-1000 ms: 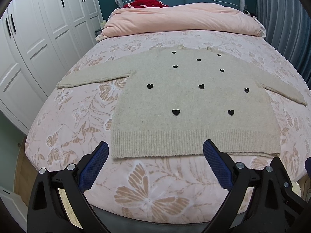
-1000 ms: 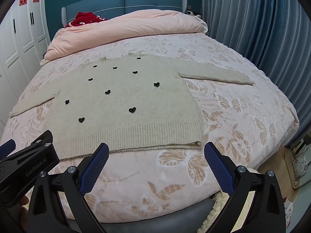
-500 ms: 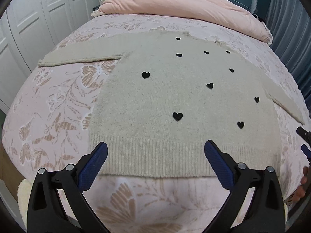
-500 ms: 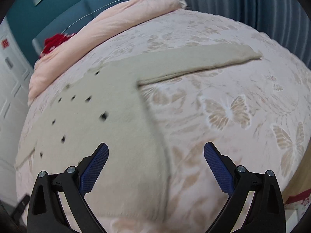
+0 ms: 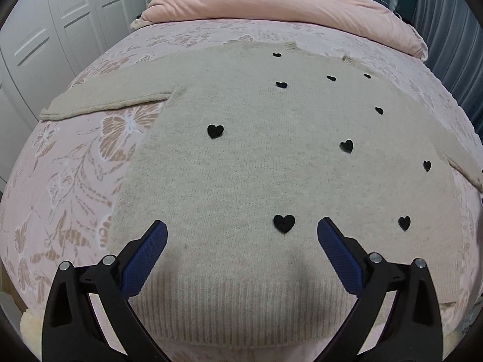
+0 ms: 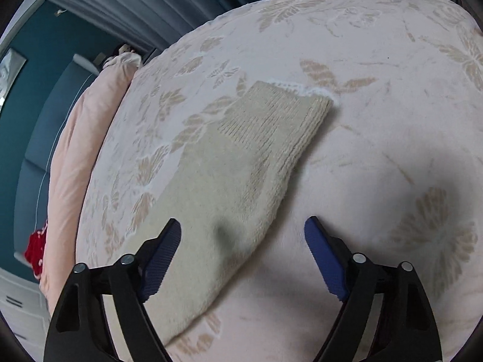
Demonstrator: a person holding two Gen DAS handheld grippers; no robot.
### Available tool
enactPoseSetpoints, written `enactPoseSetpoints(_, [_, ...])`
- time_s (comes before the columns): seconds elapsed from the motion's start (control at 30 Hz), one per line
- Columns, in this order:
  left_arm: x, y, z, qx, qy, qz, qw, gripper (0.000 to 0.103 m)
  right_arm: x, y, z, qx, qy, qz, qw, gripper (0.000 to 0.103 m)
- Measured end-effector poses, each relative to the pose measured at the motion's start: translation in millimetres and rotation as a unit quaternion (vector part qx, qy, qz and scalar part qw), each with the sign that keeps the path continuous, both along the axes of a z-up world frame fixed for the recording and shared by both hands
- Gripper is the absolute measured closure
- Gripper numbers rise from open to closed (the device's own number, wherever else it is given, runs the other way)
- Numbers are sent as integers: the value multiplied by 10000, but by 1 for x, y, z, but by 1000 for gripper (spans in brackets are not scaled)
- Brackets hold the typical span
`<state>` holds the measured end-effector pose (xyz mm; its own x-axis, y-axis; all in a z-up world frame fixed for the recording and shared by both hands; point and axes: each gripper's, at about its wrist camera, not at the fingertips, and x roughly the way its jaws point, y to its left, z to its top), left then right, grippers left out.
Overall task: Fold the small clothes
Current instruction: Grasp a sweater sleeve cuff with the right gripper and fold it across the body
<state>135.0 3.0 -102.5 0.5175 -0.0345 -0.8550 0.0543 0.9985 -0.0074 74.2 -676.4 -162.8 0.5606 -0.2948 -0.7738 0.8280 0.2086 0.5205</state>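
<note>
Ahead of the left claw's blue pads point(image 5: 145, 259) lies a beige sweater point(image 5: 256, 166) dotted with small black hearts. Under it spreads a pale pink bedspread point(image 5: 75, 181) patterned with tan butterflies and leaves. Beyond sits a plain peach duvet point(image 5: 286, 9). Between the right claw's blue pads point(image 6: 326, 259) lies the sweater's beige ribbed sleeve point(image 6: 241, 163).

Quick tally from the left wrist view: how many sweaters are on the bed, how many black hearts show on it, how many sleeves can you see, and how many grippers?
Sweater: 1
Black hearts: 10
Sleeves: 2, the right one only partly in frame
Gripper: 1, the left gripper, over the hem
Total: 14
</note>
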Motion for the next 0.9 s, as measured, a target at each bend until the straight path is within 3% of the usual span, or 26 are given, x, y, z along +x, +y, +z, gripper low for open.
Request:
enactPoseSetpoints(0.1, [7,-5,-3,-54,36,-47,10000,5,19,-5,4,-46,-82,203,9998,88])
enactPoseSetpoints(0.2, [13,-5,-2,-199,-8,-42,9998,5,46,15,42,-476,-898,651,9927,89])
enactPoseSetpoints(0.27, [18,-2,1,-365,-27,-37,9993,5,79,50,84,-878,-1403,1422,9759,89])
enactPoseSetpoints(0.33, [22,3,6,-613,-95,-3,9981,5,117,106,128,-1264,-1768,2405,9460,89])
enactPoseSetpoints(0.43, [28,12,17,-1057,-236,108,9941,5,169,224,173,-1577,-2160,4050,8743,86])
enactPoseSetpoints(0.5, [33,18,23,-1341,-310,186,9903,5,196,306,169,-1378,-2248,4965,8270,83])
enactPoseSetpoints(0.57, [42,24,27,-1618,-282,242,9861,5,215,369,142,-1088,-2029,5498,8030,73])
enactPoseSetpoints(0.6, [48,26,28,-1761,-239,238,9838,5,221,393,125,-1055,-1800,5630,7997,73])
enactPoseSetpoints(0.67, [63,31,28,-2009,-127,286,9791,5,217,416,94,-960,-1478,5650,8061,73])
enactPoseSetpoints(0.77, [96,36,22,-2303,74,339,9725,5,188,404,64,-656,-1297,5280,8367,72])
enactPoseSetpoints(0.9, [155,26,0,-2468,428,436,9671,5,144,351,33,-309,-960,4623,8810,58])
